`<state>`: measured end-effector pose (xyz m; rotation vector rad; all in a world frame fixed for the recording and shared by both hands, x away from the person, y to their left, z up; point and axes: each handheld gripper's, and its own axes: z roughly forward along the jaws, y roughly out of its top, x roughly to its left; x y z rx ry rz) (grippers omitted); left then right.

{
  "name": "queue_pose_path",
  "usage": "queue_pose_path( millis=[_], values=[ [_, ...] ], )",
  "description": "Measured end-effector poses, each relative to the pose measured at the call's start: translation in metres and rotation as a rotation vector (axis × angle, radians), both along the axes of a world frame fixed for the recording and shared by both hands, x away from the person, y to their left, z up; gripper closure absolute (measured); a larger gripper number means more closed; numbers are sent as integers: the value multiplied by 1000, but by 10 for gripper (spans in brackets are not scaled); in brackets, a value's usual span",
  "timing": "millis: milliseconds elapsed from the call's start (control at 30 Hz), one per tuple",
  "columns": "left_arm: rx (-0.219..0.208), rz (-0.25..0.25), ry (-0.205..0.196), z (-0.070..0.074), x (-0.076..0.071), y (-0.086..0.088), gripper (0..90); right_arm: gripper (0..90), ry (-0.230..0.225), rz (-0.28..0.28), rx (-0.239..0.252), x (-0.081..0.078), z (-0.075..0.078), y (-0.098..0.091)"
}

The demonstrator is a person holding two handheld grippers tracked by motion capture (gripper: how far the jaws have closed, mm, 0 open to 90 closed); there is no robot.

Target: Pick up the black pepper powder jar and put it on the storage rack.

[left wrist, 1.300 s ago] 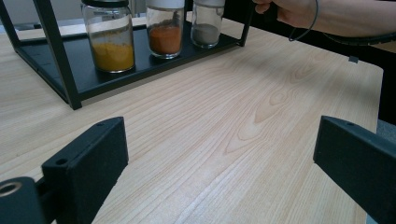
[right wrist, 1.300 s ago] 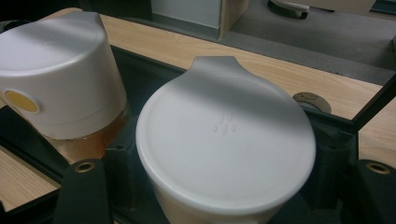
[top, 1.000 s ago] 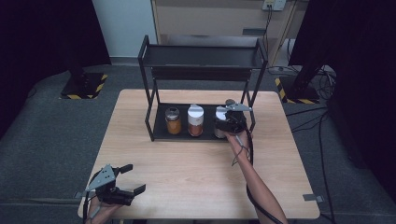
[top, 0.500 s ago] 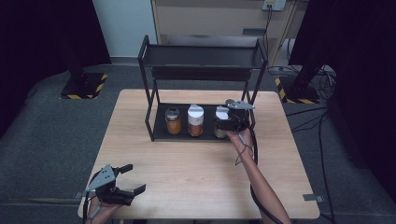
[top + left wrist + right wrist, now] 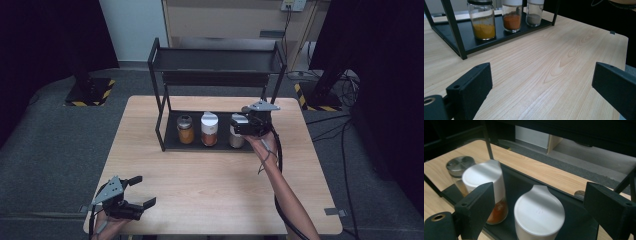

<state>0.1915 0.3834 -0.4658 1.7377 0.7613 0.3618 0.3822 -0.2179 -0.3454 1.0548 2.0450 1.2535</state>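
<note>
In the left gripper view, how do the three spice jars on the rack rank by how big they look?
1. Yellow jar, nearest the camera.
2. Orange jar.
3. Grey jar, farthest off.
Their tops are cut off and nearness inflates the order, so true sizes stay unsure.

Right gripper (image 5: 240, 126) hides the grey-filled jar's (image 5: 236, 139) lid.

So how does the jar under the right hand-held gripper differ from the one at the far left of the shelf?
The right jar has a white cap and holds grey powder, filled low; the left jar has a silver metal lid and holds yellow powder, filled higher. The right jar sits below the open right hand-held gripper; the left jar stands apart, by the rack's post. Both are clear glass, upright on the lower shelf.
</note>
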Motion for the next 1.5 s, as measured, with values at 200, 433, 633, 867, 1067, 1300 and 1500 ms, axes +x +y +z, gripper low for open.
queue_pose_path(
  millis=[200, 433, 633, 867, 1067, 1300, 1500],
  values=[
    [-10, 0, 0, -1, 1, 0, 19, 105, -22, 55, 3, -8, 9, -4],
    [-23, 9, 0, -3, 1, 2, 19, 104, -42, 105, 2, -18, 19, -8],
    [-23, 8, 0, -3, 1, 2, 20, 105, -59, 141, -7, -28, 25, -12],
    [-20, 5, -2, -3, 1, 2, 21, 105, -67, 155, 4, -38, 26, -19],
    [-17, 2, 1, -2, 1, 2, 20, 104, -74, 171, 14, -47, 27, -27],
    [-16, 1, -1, -2, 0, 2, 20, 103, -91, 187, 21, -61, 33, -35],
    [-15, 2, -5, -2, 0, 2, 20, 101, -103, 202, 17, -79, 37, -44]
  ],
)
